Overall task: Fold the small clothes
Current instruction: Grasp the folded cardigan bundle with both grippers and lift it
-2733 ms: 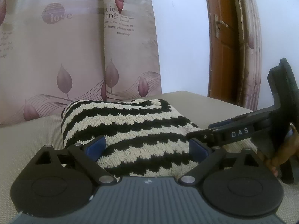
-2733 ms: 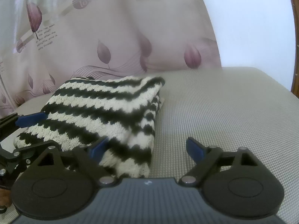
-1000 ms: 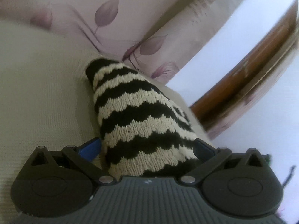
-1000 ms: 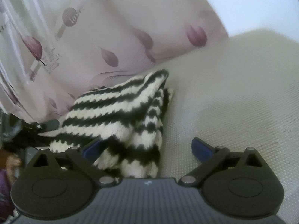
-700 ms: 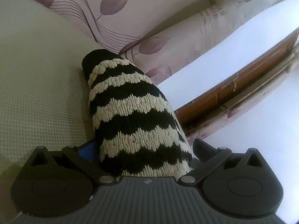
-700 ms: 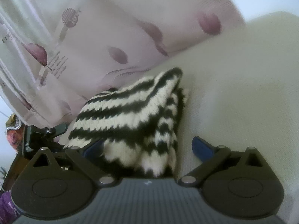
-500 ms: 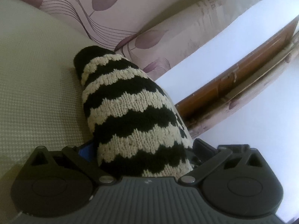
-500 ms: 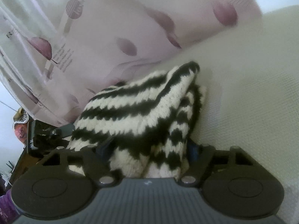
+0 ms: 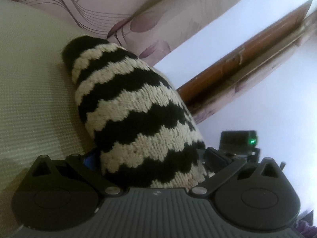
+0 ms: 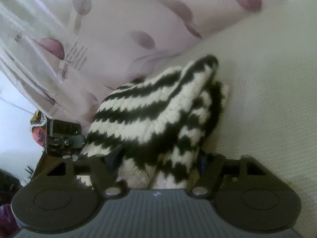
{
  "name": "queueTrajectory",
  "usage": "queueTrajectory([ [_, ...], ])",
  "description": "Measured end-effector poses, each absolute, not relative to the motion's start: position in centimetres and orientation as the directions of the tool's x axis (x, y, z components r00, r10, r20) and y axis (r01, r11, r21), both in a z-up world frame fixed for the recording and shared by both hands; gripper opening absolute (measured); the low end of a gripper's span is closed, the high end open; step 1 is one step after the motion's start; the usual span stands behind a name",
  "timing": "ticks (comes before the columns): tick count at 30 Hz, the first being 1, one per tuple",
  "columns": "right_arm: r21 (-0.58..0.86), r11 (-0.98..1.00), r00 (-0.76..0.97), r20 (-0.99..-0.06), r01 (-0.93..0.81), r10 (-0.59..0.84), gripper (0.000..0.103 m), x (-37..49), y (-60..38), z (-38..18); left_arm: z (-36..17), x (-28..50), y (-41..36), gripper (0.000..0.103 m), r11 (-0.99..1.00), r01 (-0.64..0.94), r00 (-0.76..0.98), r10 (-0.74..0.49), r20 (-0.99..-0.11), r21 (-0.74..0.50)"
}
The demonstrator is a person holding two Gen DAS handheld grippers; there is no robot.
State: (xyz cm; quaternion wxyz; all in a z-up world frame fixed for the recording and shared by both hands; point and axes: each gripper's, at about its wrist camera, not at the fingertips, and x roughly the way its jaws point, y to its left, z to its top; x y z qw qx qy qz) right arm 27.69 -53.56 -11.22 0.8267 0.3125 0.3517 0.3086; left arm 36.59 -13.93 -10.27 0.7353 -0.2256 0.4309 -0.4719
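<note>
A folded black-and-cream striped knit garment (image 9: 128, 107) lies on a beige textured surface (image 9: 29, 91). My left gripper (image 9: 152, 158) straddles its near end with the fingers wide apart, and the knit fills the gap between them. My right gripper (image 10: 158, 156) is shut on the other end of the same garment (image 10: 158, 111), and the thick folded knit bulges between its fingers. The right gripper's body (image 9: 237, 140) shows past the garment in the left wrist view. The left gripper's body (image 10: 63, 134) shows at the left in the right wrist view.
A pink curtain with purple leaf print (image 10: 118, 29) hangs behind the surface. A brown wooden door frame (image 9: 247, 53) and a white wall (image 9: 267, 103) lie to the right in the left wrist view. Both views are tilted.
My right gripper has moved forward onto the garment's end and closed on it. My left gripper has pushed further onto the other end. Both views have tilted.
</note>
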Motion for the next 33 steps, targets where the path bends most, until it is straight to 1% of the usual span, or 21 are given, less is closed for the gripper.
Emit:
queueTrajectory([
  [3, 0.721, 0.617, 0.571, -0.376, -0.314, 0.73, 0.074, 28.1, -52.2, -11.1, -10.3, 36.4, -15.0, 0.103, 0.477, 0.503, 0.21, -0.876, -0.434, -0.72],
  [4, 0.721, 0.616, 0.57, -0.374, -0.318, 0.732, 0.07, 28.1, -52.0, -11.1, -10.4, 36.2, -15.0, 0.102, 0.483, 0.498, 0.229, -0.874, -0.428, -0.72],
  [6, 0.712, 0.623, 0.571, -0.377, -0.324, 0.729, 0.066, 28.1, -51.7, -11.2, -10.6, 35.6, -14.9, 0.1, 0.489, 0.493, 0.263, -0.872, -0.412, -0.72],
  [8, 0.723, 0.616, 0.578, -0.371, -0.311, 0.727, 0.064, 27.8, -52.1, -11.4, -10.6, 35.0, -14.8, 0.091, 0.519, 0.493, 0.289, -0.855, -0.431, -0.698],
  [9, 0.738, 0.602, 0.575, -0.361, -0.304, 0.734, 0.063, 27.8, -52.4, -11.6, -10.7, 35.1, -14.6, 0.085, 0.525, 0.479, 0.294, -0.851, -0.435, -0.703],
  [11, 0.768, 0.571, 0.573, -0.338, -0.291, 0.747, 0.063, 27.9, -53.0, -11.9, -11.1, 35.8, -13.5, 0.082, 0.487, 0.433, 0.277, -0.873, -0.402, -0.758],
  [12, 0.775, 0.564, 0.573, -0.332, -0.287, 0.749, 0.063, 28.0, -53.1, -12.0, -11.3, 36.2, -12.9, 0.082, 0.458, 0.41, 0.258, -0.888, -0.381, -0.789],
  [13, 0.776, 0.56, 0.571, -0.33, -0.29, 0.752, 0.063, 28.0, -53.1, -12.0, -11.4, 36.6, -12.5, 0.085, 0.439, 0.388, 0.243, -0.897, -0.369, -0.811],
  [14, 0.776, 0.559, 0.568, -0.33, -0.291, 0.754, 0.063, 28.1, -53.0, -12.0, -11.5, 36.9, -12.4, 0.085, 0.432, 0.37, 0.237, -0.9, -0.365, -0.823],
  [15, 0.778, 0.558, 0.568, -0.329, -0.29, 0.754, 0.065, 28.2, -53.0, -12.0, -11.5, 37.0, -12.5, 0.09, 0.424, 0.361, 0.232, -0.904, -0.36, -0.831],
  [16, 0.78, 0.555, 0.565, -0.328, -0.289, 0.757, 0.067, 28.3, -53.0, -11.9, -11.4, 37.1, -12.7, 0.098, 0.41, 0.361, 0.223, -0.91, -0.349, -0.838],
  [17, 0.788, 0.543, 0.561, -0.32, -0.29, 0.764, 0.069, 28.5, -53.2, -12.0, -11.3, 37.2, -13.1, 0.102, 0.403, 0.362, 0.217, -0.913, -0.344, -0.84],
  [19, 0.812, 0.516, 0.576, -0.292, -0.273, 0.764, 0.071, 28.4, -53.4, -12.1, -11.0, 37.3, -13.5, 0.103, 0.433, 0.366, 0.228, -0.9, -0.371, -0.824],
  [21, 0.819, 0.507, 0.591, -0.274, -0.271, 0.759, 0.071, 28.3, -53.5, -12.2, -10.8, 36.9, -14.0, 0.1, 0.465, 0.39, 0.259, -0.884, -0.39, -0.794],
  [23, 0.8, 0.531, 0.598, -0.288, -0.279, 0.748, 0.071, 28.1, -53.1, -12.0, -11.0, 36.2, -13.9, 0.087, 0.496, 0.405, 0.308, -0.865, -0.397, -0.768],
  [24, 0.788, 0.55, 0.603, -0.303, -0.276, 0.737, 0.063, 28.0, -52.8, -11.9, -11.2, 36.0, -13.8, 0.071, 0.523, 0.408, 0.333, -0.849, -0.411, -0.748],
  [25, 0.777, 0.569, 0.604, -0.324, -0.269, 0.728, 0.059, 28.0, -52.6, -11.8, -11.5, 35.9, -13.6, 0.066, 0.535, 0.404, 0.353, -0.84, -0.413, -0.742],
  [28, 0.736, 0.618, 0.621, -0.354, -0.276, 0.699, 0.054, 27.7, -51.9, -11.3, -11.2, 34.7, -13.3, 0.066, 0.565, 0.365, 0.4, -0.813, -0.423, -0.741],
  [33, 0.762, 0.597, 0.649, -0.324, -0.252, 0.688, 0.053, 26.5, -51.7, -11.5, -10.4, 33.4, -14.1, 0.066, 0.608, 0.336, 0.433, -0.778, -0.455, -0.72],
])
